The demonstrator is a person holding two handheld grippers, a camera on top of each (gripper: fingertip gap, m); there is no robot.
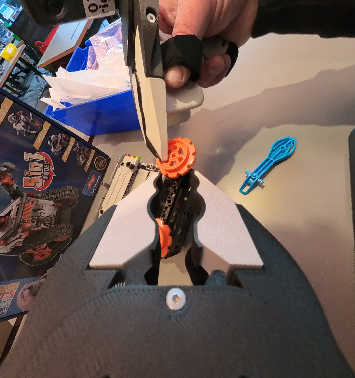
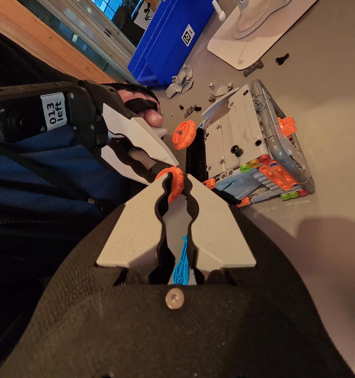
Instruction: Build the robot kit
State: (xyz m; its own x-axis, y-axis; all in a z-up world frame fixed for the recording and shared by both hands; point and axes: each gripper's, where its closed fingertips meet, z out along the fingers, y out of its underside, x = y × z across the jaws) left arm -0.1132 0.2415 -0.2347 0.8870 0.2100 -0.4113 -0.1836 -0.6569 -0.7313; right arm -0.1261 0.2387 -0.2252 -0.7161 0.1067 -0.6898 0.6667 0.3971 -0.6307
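Observation:
My left gripper [image 1: 177,176] is shut on the black beam frame [image 1: 176,214] at the side of a grey, blue and orange brick model [image 2: 234,143]. An orange toothed wheel [image 1: 164,237] sits on that frame between my fingers; it also shows in the right wrist view [image 2: 183,135] with a grey axle in its hub. My right gripper [image 2: 178,176] is shut on a second orange toothed wheel [image 2: 175,184] right at the frame's end. In the left wrist view the right gripper [image 1: 160,158] comes down from above onto that wheel [image 1: 178,157]. The left gripper [image 2: 165,171] shows at the left.
A blue plastic tool [image 1: 268,163] lies on the grey table to the right. A blue bin [image 1: 94,114] of plastic bags and a printed toy box [image 1: 29,184] stand at the left. Loose grey parts [image 2: 180,83], black pins [image 2: 282,58] and a white base plate [image 2: 244,47] lie beyond the model.

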